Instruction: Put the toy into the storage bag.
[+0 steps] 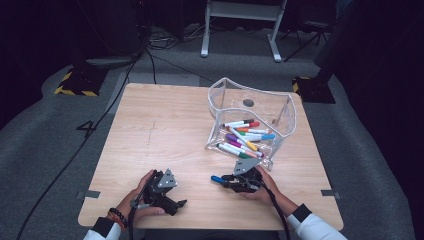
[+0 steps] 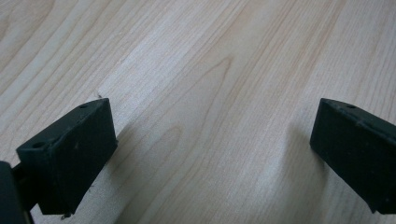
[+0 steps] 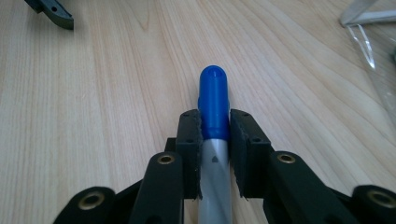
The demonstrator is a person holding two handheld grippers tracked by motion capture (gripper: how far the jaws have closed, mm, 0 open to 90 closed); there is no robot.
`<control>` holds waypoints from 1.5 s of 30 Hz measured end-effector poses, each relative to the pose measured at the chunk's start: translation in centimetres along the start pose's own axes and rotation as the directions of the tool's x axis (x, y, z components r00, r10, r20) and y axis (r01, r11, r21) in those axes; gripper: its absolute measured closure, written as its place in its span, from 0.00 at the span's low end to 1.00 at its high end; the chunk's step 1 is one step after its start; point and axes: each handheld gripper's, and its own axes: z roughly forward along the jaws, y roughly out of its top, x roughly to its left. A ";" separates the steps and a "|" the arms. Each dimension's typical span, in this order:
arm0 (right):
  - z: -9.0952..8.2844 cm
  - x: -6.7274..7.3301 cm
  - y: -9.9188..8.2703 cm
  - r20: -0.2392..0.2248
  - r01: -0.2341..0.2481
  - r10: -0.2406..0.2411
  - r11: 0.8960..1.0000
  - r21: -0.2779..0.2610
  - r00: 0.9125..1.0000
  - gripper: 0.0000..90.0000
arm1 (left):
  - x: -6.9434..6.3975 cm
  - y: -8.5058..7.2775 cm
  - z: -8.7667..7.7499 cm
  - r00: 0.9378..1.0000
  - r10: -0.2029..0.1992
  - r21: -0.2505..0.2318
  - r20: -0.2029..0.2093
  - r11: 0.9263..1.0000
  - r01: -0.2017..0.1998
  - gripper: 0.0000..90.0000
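Wooden tabletop in the high view carried both tongs at lower centre, below a clear pouch of markers. Left tongs stood open over bare wood. Right tongs gripped a blue-capped marker at frame centre.

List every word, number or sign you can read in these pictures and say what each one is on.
"4": a dark mark on the grey floor left of the table.
Yellow-and-black hazard stripes, no words: on a stand's base at the far left.
A small dark mark on the blue-capped marker in the right claw: too small to read.
Markers in the clear pouch: any print too small to read.
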 end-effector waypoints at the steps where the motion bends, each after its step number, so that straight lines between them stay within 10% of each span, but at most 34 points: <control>1: -0.4 0.0 -0.2 0.001 -0.005 0.005 1.000 -0.005 1.000 0.83 | 0.0 0.0 0.0 1.000 0.000 0.000 0.000 1.000 0.000 0.01; 24: -11.5 -1.5 0.9 0.170 0.000 0.042 0.970 -0.244 0.985 0.83 | 0.0 0.0 0.0 1.000 0.000 0.000 0.002 1.000 0.000 0.01; 45: -18.8 -2.4 7.5 0.255 0.071 0.002 0.958 -0.277 0.967 0.83 | 0.0 0.0 0.0 1.000 -0.002 0.000 0.000 1.000 0.002 0.01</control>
